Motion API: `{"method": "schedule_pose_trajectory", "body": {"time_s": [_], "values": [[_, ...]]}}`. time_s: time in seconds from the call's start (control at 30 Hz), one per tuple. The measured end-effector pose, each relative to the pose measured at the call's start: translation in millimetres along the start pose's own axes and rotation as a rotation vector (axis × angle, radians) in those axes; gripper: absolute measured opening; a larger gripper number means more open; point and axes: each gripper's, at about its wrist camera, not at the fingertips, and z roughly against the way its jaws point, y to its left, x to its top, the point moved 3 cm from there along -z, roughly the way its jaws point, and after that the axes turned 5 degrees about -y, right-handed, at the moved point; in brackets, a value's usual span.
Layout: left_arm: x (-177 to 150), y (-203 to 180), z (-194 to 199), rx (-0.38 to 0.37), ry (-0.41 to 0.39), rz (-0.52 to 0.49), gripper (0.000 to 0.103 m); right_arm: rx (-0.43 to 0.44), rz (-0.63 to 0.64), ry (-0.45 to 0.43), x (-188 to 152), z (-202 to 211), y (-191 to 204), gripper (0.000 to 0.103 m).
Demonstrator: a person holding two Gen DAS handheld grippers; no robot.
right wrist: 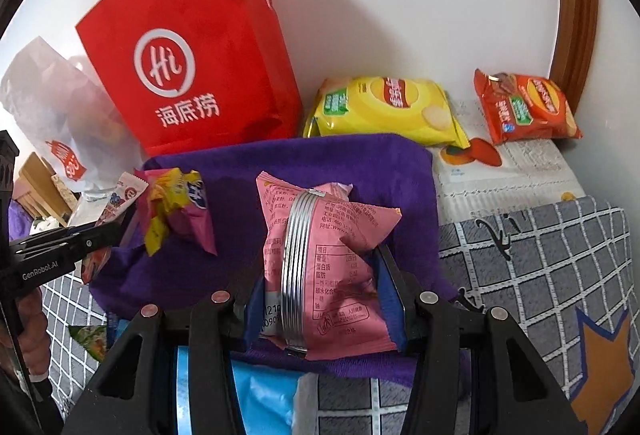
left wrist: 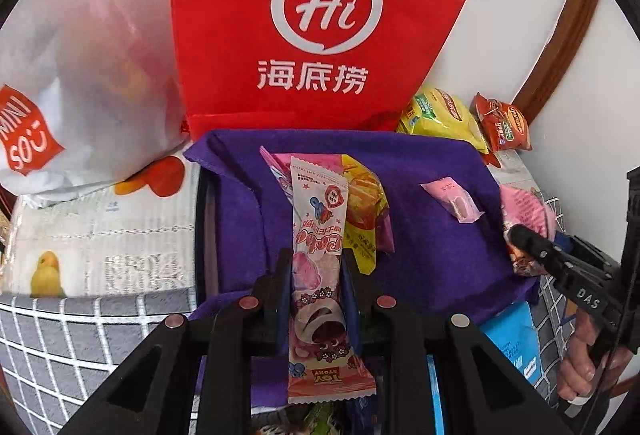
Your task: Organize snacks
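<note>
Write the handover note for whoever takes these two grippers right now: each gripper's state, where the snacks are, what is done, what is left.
Left gripper: shut on a long pink wrapper, held over the purple cloth.
Right gripper: shut on a pink packet with a silver band, also above the cloth.
On the cloth: a yellow and pink packet and a small pink sweet.
Behind the cloth, by the wall: yellow crisps and orange crisps, beside the red bag.
Done: two snacks lie on the cloth.
Left: set down both held snacks; the crisps are not yet sorted.
</note>
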Motion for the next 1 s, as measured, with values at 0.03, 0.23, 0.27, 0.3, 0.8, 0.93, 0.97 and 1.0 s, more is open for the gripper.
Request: {"method": "schedule_pose_trajectory", "body": {"time_s": [0.03, 0.23, 0.27, 0.3, 0.8, 0.93, 0.97, 1.0], "values": [[-1, -1, -3, -0.01, 0.003, 0.001, 0.022, -0.002, -0.002, 0.009, -1, -3, -1, 0.049], [-6, -3, -14, -0.03, 0.017, 0.006, 0.022, -0.009, 0.001, 0.031, -4, -15, -1, 0.049], [-6, -4, -15, -0.033, 0.018, 0.007, 0.022, -0.01, 0.001, 0.035, -5, -16, -1, 0.049], [-5, -4, -15, -0.035, 0.017, 0.007, 0.022, -0.01, 0.002, 0.038, -6, -17, -1, 0.049], [-8, -17, 9, -0.024, -0.036, -0.041, 0.063, -0.016, -0.033, -0.008, -1, 11, 5, 0.07], [-11, -21, 29, -0.028, -0.055, -0.042, 0.065, -0.031, -0.02, -0.04, -1, 40, 13, 0.071], [-12, -22, 35, -0.028, -0.061, -0.043, 0.066, -0.031, -0.018, -0.046, -2, 46, 15, 0.071], [-14, -23, 42, -0.029, -0.067, -0.046, 0.066, -0.031, -0.014, -0.057, -4, 55, 18, 0.073]]}}
